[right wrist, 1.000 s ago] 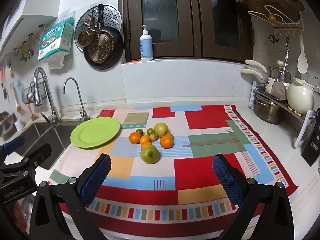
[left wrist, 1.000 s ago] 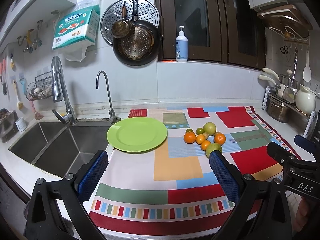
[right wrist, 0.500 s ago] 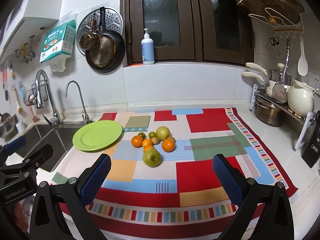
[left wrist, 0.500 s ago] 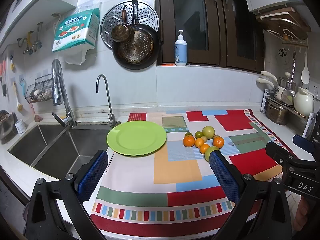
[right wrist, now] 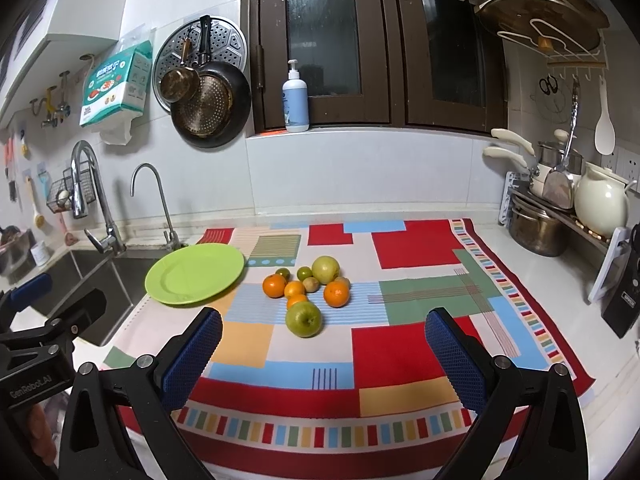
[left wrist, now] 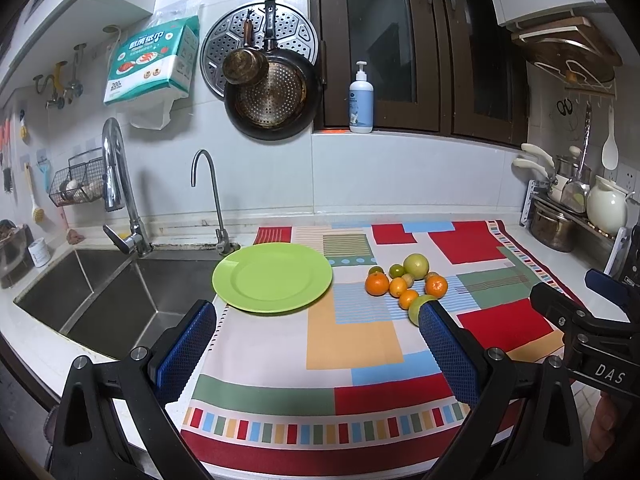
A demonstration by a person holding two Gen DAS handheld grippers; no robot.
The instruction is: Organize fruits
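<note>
Two tools, "GenRobot.AI" left tool (left wrist: 316, 344) & "DAS" right tool (right wrist: 324, 348), both w/ jaws apart, empty.

Inventory from my left wrist camera. My left gripper (left wrist: 316, 350) is hovering over the patchwork cloth (left wrist: 352, 344), jaws spread wide, nothing between the blue pads (left wrist: 186, 350). A green plate (left wrist: 272, 277) is lying bare at the cloth's sink-side edge, overhanging the steel sink (left wrist: 100, 296). A fruit cluster (left wrist: 406, 280) is sitting right of the plate, apart from it: oranges, small limes, a pale green fruit at the back, and a green apple (left wrist: 418, 308) half hidden behind my right pad. My right gripper (left wrist: 576, 304) is showing at the right edge, jaw state unclear.
</note>
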